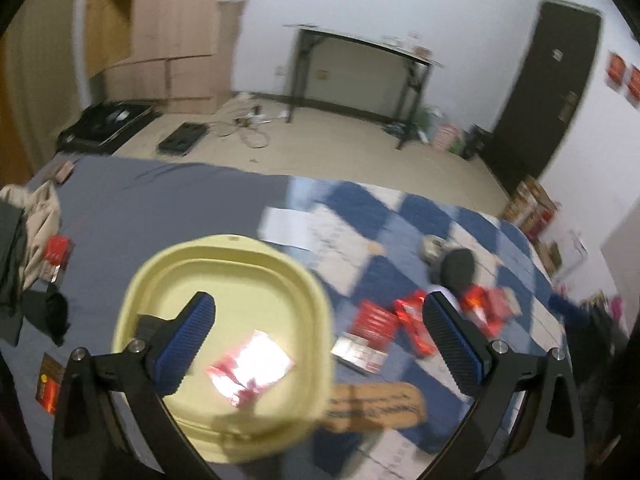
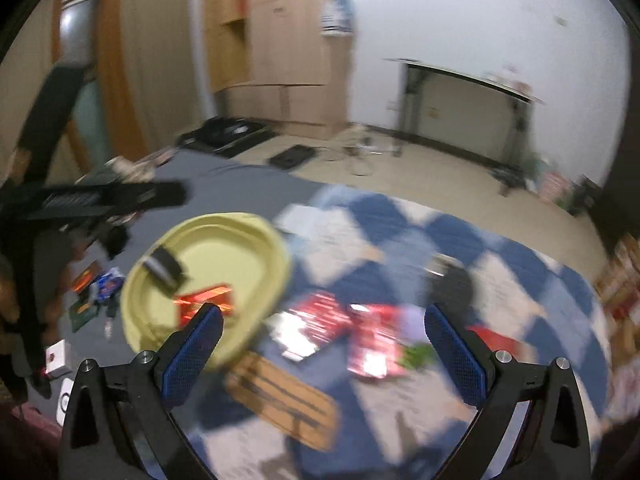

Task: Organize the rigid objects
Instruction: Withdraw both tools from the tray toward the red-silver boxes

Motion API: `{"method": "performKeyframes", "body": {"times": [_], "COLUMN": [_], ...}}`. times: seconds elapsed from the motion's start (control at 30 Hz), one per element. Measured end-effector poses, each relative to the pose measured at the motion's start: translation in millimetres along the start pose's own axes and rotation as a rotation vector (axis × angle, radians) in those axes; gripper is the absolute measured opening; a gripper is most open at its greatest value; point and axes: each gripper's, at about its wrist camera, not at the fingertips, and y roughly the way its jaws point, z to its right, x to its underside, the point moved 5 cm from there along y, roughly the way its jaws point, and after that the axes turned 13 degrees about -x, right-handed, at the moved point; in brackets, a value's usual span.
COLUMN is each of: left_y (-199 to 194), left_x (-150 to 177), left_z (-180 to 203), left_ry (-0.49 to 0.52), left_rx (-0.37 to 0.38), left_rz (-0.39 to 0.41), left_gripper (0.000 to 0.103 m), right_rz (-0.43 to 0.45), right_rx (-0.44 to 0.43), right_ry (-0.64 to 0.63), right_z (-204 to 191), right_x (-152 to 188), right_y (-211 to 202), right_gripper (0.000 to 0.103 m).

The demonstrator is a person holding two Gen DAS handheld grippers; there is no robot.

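Packets lie on checkered bedding beside yellow basin.

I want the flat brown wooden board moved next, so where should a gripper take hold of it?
Grip the brown board across its narrow width, at the long edges, coming from above: it lies flat on the checkered blanket, just beside the yellow basin. Blur hides its thickness.

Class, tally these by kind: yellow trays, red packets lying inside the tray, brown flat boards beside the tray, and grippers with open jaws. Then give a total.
Yellow tray: 1
Red packet inside the tray: 1
Brown board beside the tray: 1
Grippers with open jaws: 2 (left gripper, right gripper)
Total: 5
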Motion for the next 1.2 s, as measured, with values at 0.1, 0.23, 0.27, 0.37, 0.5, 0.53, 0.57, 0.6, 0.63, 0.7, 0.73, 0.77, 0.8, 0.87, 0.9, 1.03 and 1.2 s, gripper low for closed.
{"method": "performKeyframes", "body": {"times": [0.1, 0.23, 0.27, 0.37, 0.5, 0.53, 0.57, 0.6, 0.63, 0.7, 0.73, 0.77, 0.8, 0.87, 0.9, 1.03, 1.2], "left_y": [-13.8, -20.0, -21.0, -13.7, -11.9, -12.3, -13.4, -14.3, -14.3, -12.2, -10.0, -7.9, -5.7, -2.0, -0.9, 0.9, 6.0], "left_x": [13.0, 38.5, 45.5, 64.3, 74.0, 74.0, 74.2, 74.0, 73.5, 73.3, 73.3, 73.8, 74.6, 77.1, 77.8, 78.5, 78.5], "left_z": [38.5, 61.7, 65.5, 82.4, 88.1, 87.7, 87.7, 87.5, 87.9, 88.2, 88.1, 88.3, 89.6, 93.5, 95.0, 99.3, 101.7], "left_ry": [0.065, 0.102, 0.103, 0.181, 0.222, 0.206, 0.190, 0.174, 0.165, 0.147, 0.137, 0.134, 0.139, 0.163, 0.170, 0.176, 0.189], "left_rx": [0.041, 0.050, 0.048, 0.055, 0.025, 0.041, 0.059, 0.074, 0.080, 0.087, 0.086, 0.085, 0.081, 0.066, 0.059, 0.064, 0.063], "left_rz": [0.012, 0.007, 0.007, -0.024, -0.020, -0.023, -0.023, -0.021, -0.021, -0.028, -0.033, -0.038, -0.043, -0.041, -0.042, -0.047, -0.056], "left_gripper": [0.103, 0.103, 0.103, 0.103, 0.103, 0.103, 0.103, 0.103, 0.103, 0.103, 0.103, 0.103, 0.103, 0.103, 0.103, 0.103, 0.103], "right_rz": [0.012, 0.016, 0.025, 0.078, 0.055, 0.041, 0.045, 0.055, 0.062, 0.056, 0.051, 0.048, 0.037, 0.029, 0.022, 0.008, 0.006], "right_rx": [0.064, 0.120, 0.121, 0.116, 0.103, 0.105, 0.099, 0.084, 0.068, 0.062, 0.069, 0.074, 0.077, 0.074, 0.071, 0.068, 0.060], "right_ry": [0.061, 0.159, 0.203, 0.285, 0.366, 0.372, 0.384, 0.396, 0.407, 0.404, 0.388, 0.381, 0.378, 0.388, 0.397, 0.411, 0.433], "right_z": [37.4, 59.6, 59.3, 71.4, 83.6, 82.3, 84.0, 85.9, 86.8, 87.8, 87.6, 87.9, 89.1, 92.4, 95.3, 101.9, 107.9], "right_x": [21.1, 58.5, 70.0, 103.9, 128.5, 128.3, 128.3, 126.9, 125.6, 126.8, 127.0, 129.1, 130.2, 134.2, 136.1, 138.7, 140.0], "right_y": [-37.0, -82.6, -91.9, -117.8, -121.8, -124.4, -127.0, -129.5, -130.9, -123.8, -120.1, -117.2, -114.0, -104.1, -100.8, -92.9, -87.7], "right_gripper": [0.103, 0.103, 0.103, 0.103, 0.103, 0.103, 0.103, 0.103, 0.103, 0.103, 0.103, 0.103, 0.103, 0.103, 0.103, 0.103, 0.103]}}
